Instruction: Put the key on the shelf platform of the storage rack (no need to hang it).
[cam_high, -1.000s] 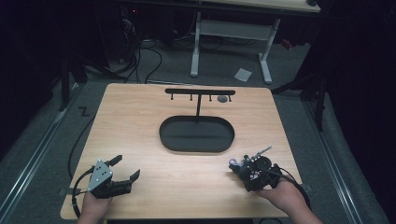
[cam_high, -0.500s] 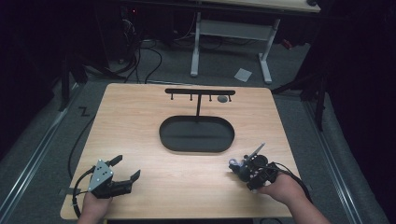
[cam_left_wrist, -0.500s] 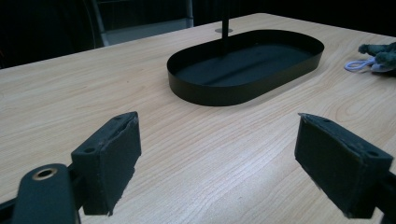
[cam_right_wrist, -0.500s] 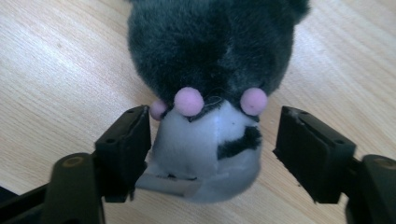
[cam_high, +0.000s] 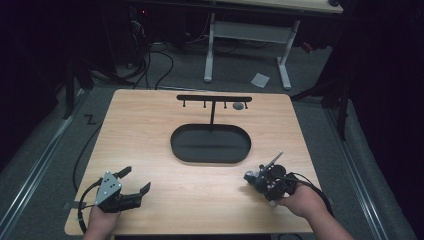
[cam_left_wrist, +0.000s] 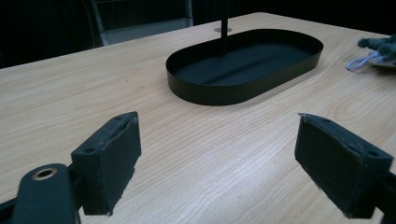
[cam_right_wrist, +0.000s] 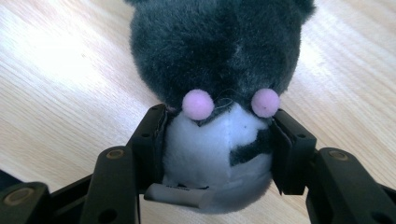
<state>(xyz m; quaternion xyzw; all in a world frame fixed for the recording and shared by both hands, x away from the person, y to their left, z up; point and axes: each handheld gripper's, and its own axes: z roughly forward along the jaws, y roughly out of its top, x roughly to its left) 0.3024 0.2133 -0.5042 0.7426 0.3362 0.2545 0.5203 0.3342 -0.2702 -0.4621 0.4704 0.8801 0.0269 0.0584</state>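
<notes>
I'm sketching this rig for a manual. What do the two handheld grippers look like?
Both are black. The left gripper carries a grey three-cornered plate and a black cable looping from it; its fingertips are blocky dark foam pads. The right gripper trails a black cable too. No sleeves are visible.

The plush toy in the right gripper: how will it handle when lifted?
The plush toy probably squashes: its white belly bulges between the right gripper's fingers. Likely light, and its fuzzy surface should resist slipping. It looks unlikely to break.
</notes>
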